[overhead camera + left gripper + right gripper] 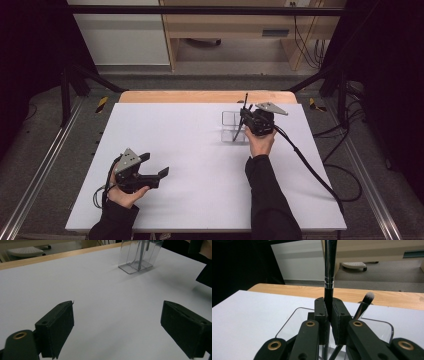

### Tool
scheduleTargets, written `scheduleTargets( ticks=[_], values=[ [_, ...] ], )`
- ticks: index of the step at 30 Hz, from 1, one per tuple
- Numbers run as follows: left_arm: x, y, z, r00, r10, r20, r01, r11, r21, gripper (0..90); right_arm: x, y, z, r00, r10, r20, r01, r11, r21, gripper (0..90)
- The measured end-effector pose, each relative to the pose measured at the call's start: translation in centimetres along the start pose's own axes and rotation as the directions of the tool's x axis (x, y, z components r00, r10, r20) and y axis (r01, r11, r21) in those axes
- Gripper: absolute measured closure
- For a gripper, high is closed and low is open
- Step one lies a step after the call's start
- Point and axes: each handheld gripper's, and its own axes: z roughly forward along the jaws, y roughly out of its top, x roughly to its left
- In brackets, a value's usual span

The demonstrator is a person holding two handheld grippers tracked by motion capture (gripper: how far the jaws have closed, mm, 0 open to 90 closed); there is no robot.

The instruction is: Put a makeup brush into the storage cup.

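One unlabelled makeup brush [329,277] in right gripper [329,315] over clear organizer [231,125].

A white rectangular table top [165,150] lies on a light wooden board whose edge [200,96] shows along its far side. Beyond the table runs grey carpeted floor [210,80] — then a white cabinet panel [125,40] beside a pale wooden desk [235,25]. Black curtains [30,45] hang left and right of the table, and black cables [345,165] trail on the floor to its right.
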Motion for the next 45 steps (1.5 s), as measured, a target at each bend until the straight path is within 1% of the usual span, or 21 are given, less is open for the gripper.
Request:
scheduleTargets(
  ticks=[12,17,22,27,35,42,45],
  values=[
    [0.0,0.0,0.0,1.0,0.001,-0.002,-0.001,1.0,0.001,11.0,0.2,-1.0,0.3,0.9999,-0.015,-0.005,0.015,0.999,0.03,84.1],
    [0.0,-0.1,0.1,1.0,0.004,-0.002,-0.004,1.0,0.005,10.9,0.2,-1.3,0.3,0.9993,-0.038,-0.005,0.038,0.998,0.052,84.0],
    [0.0,-0.1,0.1,1.0,0.004,-0.001,-0.004,1.0,0.007,11.0,0.2,-1.4,0.2,0.9991,-0.04,-0.016,0.041,0.996,0.079,83.2],
    [0.0,-0.1,0.1,1.0,0.002,-0.004,-0.002,1.0,0.008,11.0,0.3,-1.5,-0.2,0.9977,-0.062,-0.025,0.064,0.994,0.088,77.9],
    [0.1,-0.1,0.1,1.0,-0.002,-0.006,0.002,1.0,0.005,11.0,0.7,-1.0,-1.6,0.9964,-0.073,-0.043,0.075,0.996,0.053,70.4],
    [0.1,-0.1,0.1,1.0,-0.001,-0.01,0.001,1.0,0.005,11.0,1.2,-1.1,-2.7,0.9931,-0.087,-0.079,0.09,0.995,0.046,54.1],
    [0.2,-0.1,0.0,0.9999,-0.005,-0.012,0.005,1.0,0.004,11.0,1.3,-1.1,-3.3,0.9926,-0.084,-0.088,0.088,0.995,0.042,46.8]
  ],
)
